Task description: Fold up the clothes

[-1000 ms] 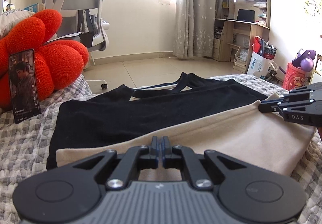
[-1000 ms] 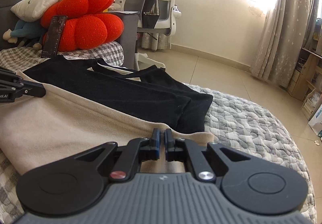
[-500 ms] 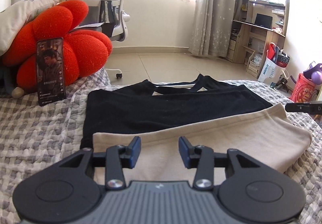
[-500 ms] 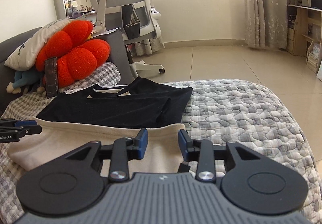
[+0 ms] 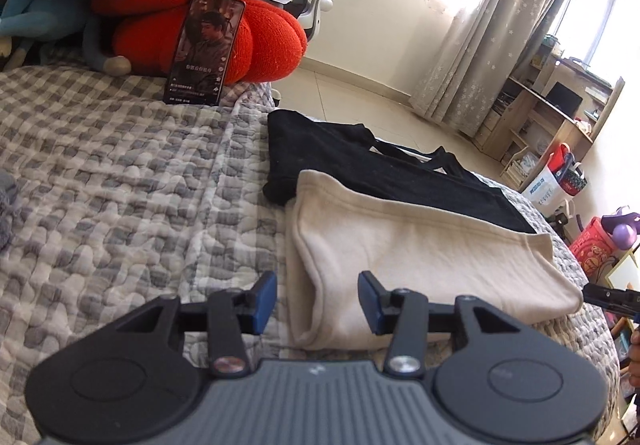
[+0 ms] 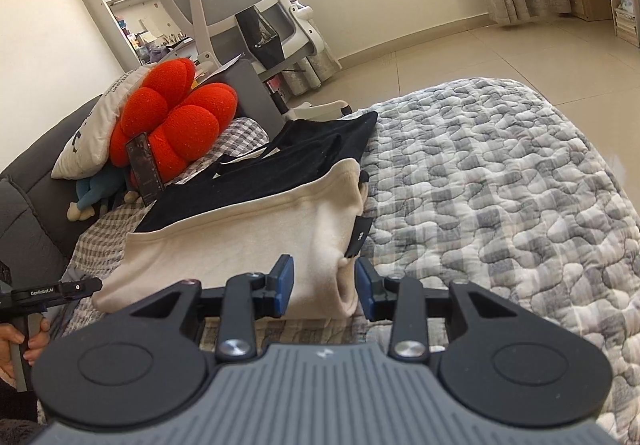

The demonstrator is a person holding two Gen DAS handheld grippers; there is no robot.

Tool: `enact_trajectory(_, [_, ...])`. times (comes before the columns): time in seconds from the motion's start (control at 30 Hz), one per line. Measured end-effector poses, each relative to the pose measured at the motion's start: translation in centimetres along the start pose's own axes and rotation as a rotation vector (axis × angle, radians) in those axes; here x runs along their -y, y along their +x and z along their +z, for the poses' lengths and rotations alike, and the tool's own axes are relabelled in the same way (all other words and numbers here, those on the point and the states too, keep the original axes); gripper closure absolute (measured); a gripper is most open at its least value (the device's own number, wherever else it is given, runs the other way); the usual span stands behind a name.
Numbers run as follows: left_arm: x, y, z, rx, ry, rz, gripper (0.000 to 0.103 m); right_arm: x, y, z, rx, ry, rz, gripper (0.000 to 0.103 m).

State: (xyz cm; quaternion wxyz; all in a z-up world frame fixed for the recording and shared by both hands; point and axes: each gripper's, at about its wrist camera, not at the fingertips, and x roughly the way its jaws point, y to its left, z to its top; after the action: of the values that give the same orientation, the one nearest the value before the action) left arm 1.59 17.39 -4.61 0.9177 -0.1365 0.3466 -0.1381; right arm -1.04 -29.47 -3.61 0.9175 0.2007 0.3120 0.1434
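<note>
A beige garment (image 5: 420,257) lies folded on the quilted bed, overlapping a black garment (image 5: 360,165) spread behind it. My left gripper (image 5: 316,297) stands open just short of the beige fold's near-left corner, its blue pads clear of the cloth. In the right wrist view the beige garment (image 6: 240,241) has a black tag (image 6: 360,237) at its right end, with the black garment (image 6: 280,173) beyond. My right gripper (image 6: 324,281) is open at that near-right corner, the fold's end between the fingers but not pinched. Each gripper's tip shows at the other view's edge.
A red flower cushion (image 5: 224,5) with a phone (image 5: 204,49) leaning on it, a white pillow and a blue plush toy sit at the bed's head. A white office chair (image 6: 240,5) stands behind. Grey-and-white quilt (image 6: 500,185) stretches to the right. A hand (image 6: 24,341) grips the left tool.
Both grippers were shut at the beige garment's near edge; they have opened, let it go, drawn back towards its two ends and rolled. The beige fold lies still.
</note>
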Motion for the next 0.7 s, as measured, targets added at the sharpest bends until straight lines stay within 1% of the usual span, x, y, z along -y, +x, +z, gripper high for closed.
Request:
enact_trajectory(0.1, [-0.6, -0.1, -1.0, -0.003, -0.006, -0.057, 0.059, 0.1, 0.1, -0.6, -0.007, -0.002, 0.027, 0.065])
enact_trajectory(0.23, [-0.6, 0.2, -2.0, 0.003, 0.018, -0.094, 0.061, 0.3, 0.2, -1.2, 0.001, -0.002, 0.054, 0.065])
enact_trajectory(0.3, [-0.6, 0.3, -2.3, 0.011, 0.021, -0.101, 0.063, 0.6, 0.5, -1.2, -0.001, 0.01, 0.067, 0.065])
enact_trajectory(0.43, [-1.1, 0.3, -2.6, 0.041, -0.005, -0.123, 0.067, 1.0, 1.1, -1.3, 0.0, 0.031, 0.087, 0.065])
enact_trajectory(0.7, [-1.4, 0.6, -2.7, 0.05, -0.014, -0.146, 0.069, 1.9, 2.1, -1.2, -0.013, 0.102, 0.154, 0.066])
